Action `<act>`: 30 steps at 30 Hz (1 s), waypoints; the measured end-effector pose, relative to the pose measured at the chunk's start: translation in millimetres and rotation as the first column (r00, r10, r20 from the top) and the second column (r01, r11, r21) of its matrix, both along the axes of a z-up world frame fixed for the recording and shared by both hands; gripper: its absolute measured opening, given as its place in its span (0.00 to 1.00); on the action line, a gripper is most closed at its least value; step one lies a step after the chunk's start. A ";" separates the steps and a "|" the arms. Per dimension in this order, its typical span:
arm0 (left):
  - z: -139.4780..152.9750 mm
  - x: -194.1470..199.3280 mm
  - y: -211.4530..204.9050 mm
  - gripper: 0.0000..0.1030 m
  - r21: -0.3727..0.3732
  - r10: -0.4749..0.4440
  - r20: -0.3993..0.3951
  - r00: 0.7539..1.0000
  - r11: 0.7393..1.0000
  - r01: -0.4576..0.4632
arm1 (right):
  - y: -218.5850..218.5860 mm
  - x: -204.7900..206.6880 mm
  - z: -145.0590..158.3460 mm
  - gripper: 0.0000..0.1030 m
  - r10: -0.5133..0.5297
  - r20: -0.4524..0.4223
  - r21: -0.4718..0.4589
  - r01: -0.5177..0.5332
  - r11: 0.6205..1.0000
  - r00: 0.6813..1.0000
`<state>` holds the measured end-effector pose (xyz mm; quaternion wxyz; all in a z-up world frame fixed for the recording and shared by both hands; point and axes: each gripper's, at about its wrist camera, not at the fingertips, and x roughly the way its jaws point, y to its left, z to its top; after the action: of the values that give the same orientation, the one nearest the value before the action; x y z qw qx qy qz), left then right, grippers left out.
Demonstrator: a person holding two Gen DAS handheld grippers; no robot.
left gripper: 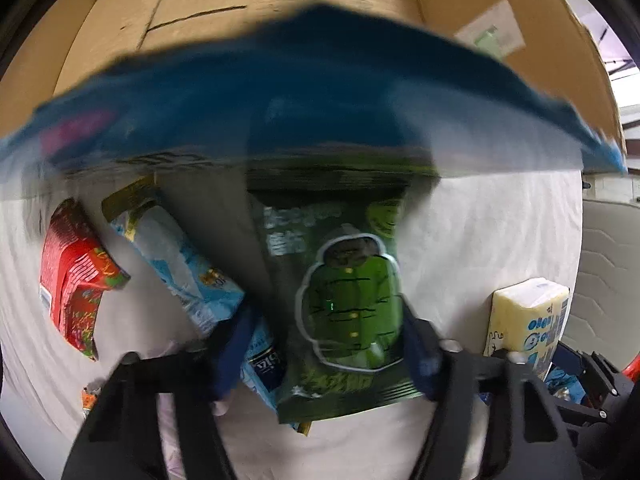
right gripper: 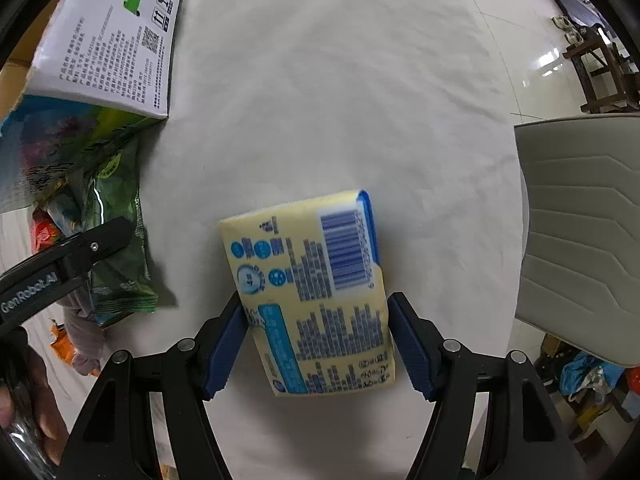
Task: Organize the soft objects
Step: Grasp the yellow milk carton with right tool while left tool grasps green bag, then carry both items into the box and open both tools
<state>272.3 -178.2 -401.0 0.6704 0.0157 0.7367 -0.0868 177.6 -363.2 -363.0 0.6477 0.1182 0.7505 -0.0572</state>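
In the left wrist view my left gripper (left gripper: 328, 344) is shut on a green snack bag (left gripper: 340, 292), held above the white cloth in front of an open cardboard box (left gripper: 248, 16). A blurred blue flap (left gripper: 300, 92) crosses the view above the bag. In the right wrist view my right gripper (right gripper: 316, 340) is shut on a yellow tissue pack (right gripper: 312, 296) with blue print, which rests on the cloth. The tissue pack also shows in the left wrist view (left gripper: 528, 320), at the right.
A red packet (left gripper: 76, 276) and a light-blue packet (left gripper: 176, 268) lie on the cloth at the left. A printed white box flap (right gripper: 108, 36) is at the upper left in the right wrist view. A grey chair (right gripper: 584, 232) stands past the table's right edge.
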 end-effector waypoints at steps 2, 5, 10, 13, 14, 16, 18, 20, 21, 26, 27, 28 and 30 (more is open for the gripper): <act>-1.8 -4.7 -5.8 0.38 0.017 -0.015 -0.010 1.000 1.000 0.015 | -0.2 1.9 -1.8 0.69 0.004 -0.005 -0.009 -0.004 1.000 1.000; 3.3 -17.7 -10.6 0.35 0.040 -0.037 0.018 0.999 0.999 0.036 | -0.9 -4.5 -4.0 0.67 0.006 0.010 -0.024 -0.005 1.000 1.000; 17.2 -40.1 -14.2 0.32 0.064 -0.053 0.065 0.996 0.997 0.049 | -0.9 -19.1 -0.3 0.66 -0.013 0.004 -0.017 0.013 1.000 1.000; 37.1 -51.7 -15.5 0.31 0.064 -0.048 0.113 0.992 0.997 0.041 | -2.8 -26.6 4.7 0.66 -0.003 0.018 -0.007 0.003 1.000 1.000; 46.5 -52.5 -17.0 0.31 0.058 -0.044 0.132 0.990 0.998 0.037 | -2.5 -30.9 10.6 0.66 -0.001 0.025 -0.001 0.001 1.000 1.000; 71.7 -57.4 -17.4 0.31 0.048 -0.040 0.176 0.984 0.998 0.033 | -5.6 -26.3 20.8 0.65 0.015 0.048 0.009 -0.015 1.000 0.999; 95.9 -63.5 -15.9 0.31 0.026 -0.032 0.218 0.975 0.999 0.027 | -8.0 -25.9 35.9 0.65 0.032 0.084 0.020 -0.034 0.999 0.996; 120.4 -65.1 -12.9 0.31 0.003 -0.021 0.261 0.965 1.000 0.021 | -7.2 -28.7 57.8 0.65 0.045 0.130 0.035 -0.050 0.998 0.991; 134.0 -64.8 -9.9 0.31 -0.013 -0.010 0.281 0.960 1.000 0.014 | -11.7 -29.6 63.4 0.65 0.051 0.149 0.039 -0.057 0.998 0.987; 199.9 -50.5 7.0 0.31 -0.065 0.022 0.366 0.930 0.998 0.002 | -11.5 -24.7 119.6 0.65 0.072 0.259 0.075 -0.094 0.993 0.963; 215.9 -49.8 15.7 0.31 -0.069 0.024 0.382 0.924 0.998 0.002 | -7.9 -19.4 133.2 0.65 0.076 0.286 0.085 -0.104 0.991 0.955; 226.5 -43.3 20.3 0.31 -0.071 0.023 0.402 0.915 0.997 0.007 | -3.5 -12.5 146.3 0.65 0.085 0.312 0.090 -0.119 0.989 0.946; 244.4 -24.4 33.3 0.31 -0.094 0.025 0.421 0.907 0.995 0.016 | 4.3 1.2 165.0 0.65 0.089 0.353 0.097 -0.131 0.987 0.932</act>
<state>248.0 -144.9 -156.6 0.8139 0.0006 0.5696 -0.1148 178.8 -358.9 -198.1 0.7639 0.1225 0.6320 0.0456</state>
